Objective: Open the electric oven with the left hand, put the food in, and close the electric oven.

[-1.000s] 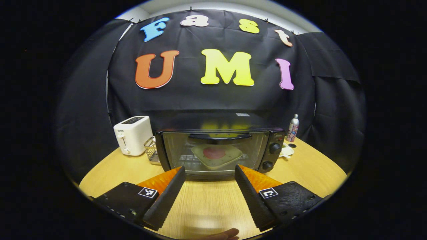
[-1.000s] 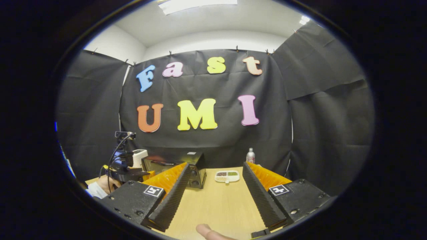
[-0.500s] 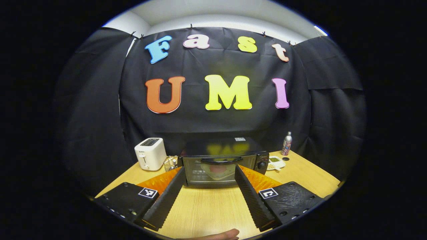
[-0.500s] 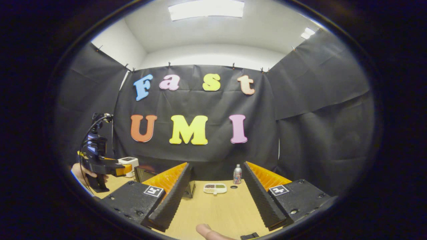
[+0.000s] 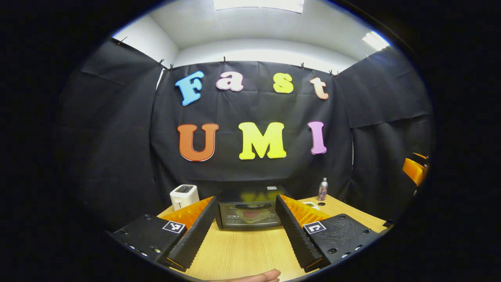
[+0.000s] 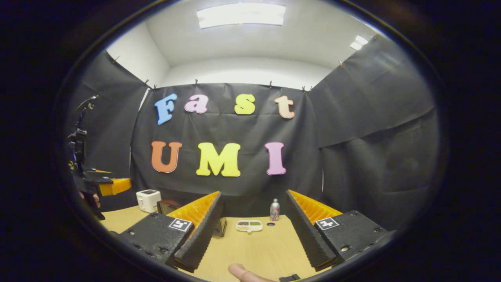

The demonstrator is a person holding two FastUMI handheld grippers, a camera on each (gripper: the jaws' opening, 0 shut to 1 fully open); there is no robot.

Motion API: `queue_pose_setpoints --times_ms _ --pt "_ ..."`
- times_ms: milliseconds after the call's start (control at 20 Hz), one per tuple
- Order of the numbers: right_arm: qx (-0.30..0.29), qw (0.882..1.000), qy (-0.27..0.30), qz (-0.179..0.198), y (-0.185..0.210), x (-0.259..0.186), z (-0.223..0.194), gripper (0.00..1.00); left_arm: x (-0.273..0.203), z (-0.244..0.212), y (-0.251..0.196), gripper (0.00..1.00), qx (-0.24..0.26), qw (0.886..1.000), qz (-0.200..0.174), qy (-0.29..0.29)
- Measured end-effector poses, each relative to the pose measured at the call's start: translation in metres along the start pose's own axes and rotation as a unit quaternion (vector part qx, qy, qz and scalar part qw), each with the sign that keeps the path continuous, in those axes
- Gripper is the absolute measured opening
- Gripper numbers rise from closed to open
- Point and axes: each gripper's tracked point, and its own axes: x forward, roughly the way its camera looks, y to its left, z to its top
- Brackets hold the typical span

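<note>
Toaster (image 5: 184,195) at the surface's (image 5: 242,250) far left corner, out of the way. Beside it, mid far edge, oven (image 5: 250,209) with door closed and food (image 5: 254,214) on a plate visible inside through the glass, so task apparently finished. Bottle (image 5: 322,189) and small snack tray (image 6: 249,225) toward the far right. Left tongs (image 5: 245,227) wide open, holding nothing, well back from the oven. Right tongs (image 6: 253,225) likewise wide open and empty, aimed at the tray.
</note>
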Motion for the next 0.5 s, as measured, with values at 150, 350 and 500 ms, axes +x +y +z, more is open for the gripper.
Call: queue_pose_setpoints --times_ms 150,350,500 --pt "0.000 1.000 0.004 0.000 0.000 0.002 -0.005 0.94 -0.016 -0.010 0.004 0.94 0.006 1.000 0.016 0.000" --pt "0.014 1.000 0.024 0.013 0.003 0.006 -0.016 0.94 -0.023 -0.006 0.002 0.95 0.020 1.000 0.015 -0.003" --pt "0.021 0.999 0.032 0.007 -0.004 0.010 -0.020 0.94 -0.023 -0.009 0.002 0.95 0.012 1.000 0.023 -0.003"
